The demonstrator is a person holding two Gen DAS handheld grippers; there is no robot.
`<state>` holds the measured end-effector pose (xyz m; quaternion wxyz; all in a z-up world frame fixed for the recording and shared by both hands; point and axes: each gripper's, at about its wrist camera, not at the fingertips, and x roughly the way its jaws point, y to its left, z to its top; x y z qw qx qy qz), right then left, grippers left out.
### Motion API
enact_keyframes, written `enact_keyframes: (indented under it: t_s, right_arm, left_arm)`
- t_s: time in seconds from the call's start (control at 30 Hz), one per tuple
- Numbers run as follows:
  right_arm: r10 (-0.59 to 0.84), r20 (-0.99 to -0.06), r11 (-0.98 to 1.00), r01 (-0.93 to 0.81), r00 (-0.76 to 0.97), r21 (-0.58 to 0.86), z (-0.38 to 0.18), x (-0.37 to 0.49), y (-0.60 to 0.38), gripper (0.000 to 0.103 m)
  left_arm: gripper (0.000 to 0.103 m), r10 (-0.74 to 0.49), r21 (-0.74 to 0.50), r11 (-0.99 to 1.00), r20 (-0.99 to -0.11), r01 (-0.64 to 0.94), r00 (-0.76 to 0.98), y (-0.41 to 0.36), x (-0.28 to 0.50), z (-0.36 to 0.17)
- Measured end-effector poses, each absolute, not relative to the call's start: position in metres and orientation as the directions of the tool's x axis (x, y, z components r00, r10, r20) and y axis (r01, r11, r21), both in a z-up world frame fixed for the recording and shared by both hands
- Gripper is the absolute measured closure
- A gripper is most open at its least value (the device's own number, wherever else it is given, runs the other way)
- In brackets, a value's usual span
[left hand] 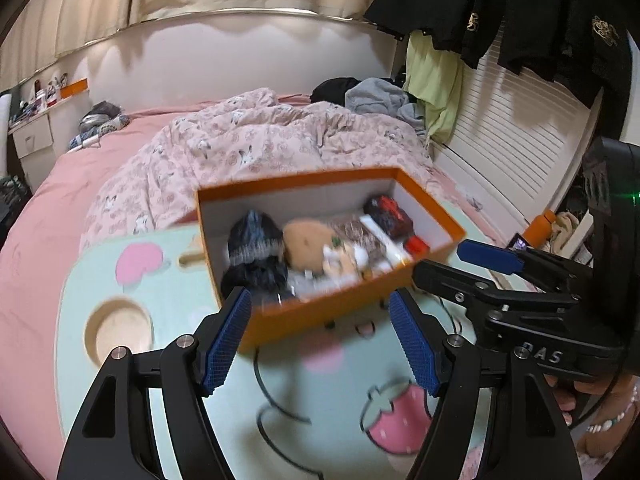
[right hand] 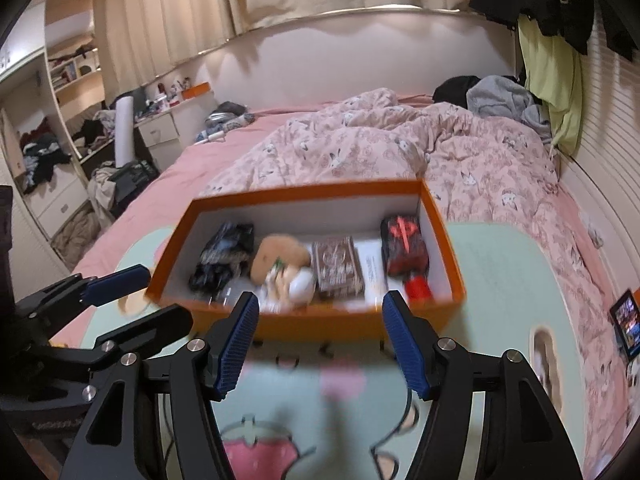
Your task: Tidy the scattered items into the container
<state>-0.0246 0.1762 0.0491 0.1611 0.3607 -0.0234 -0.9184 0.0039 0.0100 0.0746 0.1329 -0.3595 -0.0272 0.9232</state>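
An orange box (left hand: 304,184) (right hand: 304,192) with a white inside stands on a mint-green cartoon tray (left hand: 160,280) (right hand: 500,280) on the bed. In it lie a dark fuzzy item (right hand: 224,256), a tan plush (right hand: 276,256), a brown patterned pack (right hand: 338,266), a red-and-black item (right hand: 404,248) and a small red piece (right hand: 418,288). My left gripper (left hand: 320,312) is open just before the box's near wall, nothing between its pads. My right gripper (right hand: 320,308) is open too, facing the same wall. The right gripper (left hand: 460,264) is at the box's right corner and the left gripper (right hand: 156,300) at its left corner.
A crumpled pink floral duvet (left hand: 260,136) lies behind the box, with piled clothes (left hand: 376,96) at the bed's head. A lit screen (right hand: 626,322) rests at the bed's right edge. A cluttered nightstand (right hand: 160,128) and shelves stand on the left. A braceleted hand (left hand: 600,420) holds the right gripper.
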Motion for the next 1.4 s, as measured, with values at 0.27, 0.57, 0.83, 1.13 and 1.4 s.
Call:
enact_keyframes:
  t_s: [0.27,0.57,0.83,1.13,1.4]
  right_arm:
    - [-0.284,-0.756,-0.952,0.267,-0.59,0.149,0.003,0.002,0.176,0.036]
    - [-0.257,-0.789,-0.962,0.223,-0.559,0.155,-0.016,0.003,0.179,0.019]
    - [-0.17,-0.82,-0.974,0.22,-0.546,0.056,-0.022,-0.003,0.168,0.0]
    - [-0.155,-0.823,-0.974,0.222,-0.547,0.035,-0.023,-0.004,0.165,0.0]
    - [-0.153,-0.823,-0.975,0.22,-0.546,0.036,-0.022,-0.004,0.164,0.0]
  left_arm:
    - [0.024,0.185,-0.128,-0.983,-0.716,-0.134,-0.673,0.009,0.022,0.03]
    - [0.021,0.095,-0.065,-0.995,-0.757,-0.071,-0.647,0.009,0.014,0.013]
    - [0.0,-0.031,0.032,-0.999,-0.774,0.009,-0.632,0.009,0.006,0.003]
    - [0.0,-0.03,0.031,-0.999,-0.772,0.01,-0.634,0.008,0.007,0.002]
    - [0.0,-0.025,0.028,-1.0,-0.772,0.005,-0.635,0.006,0.007,0.003]
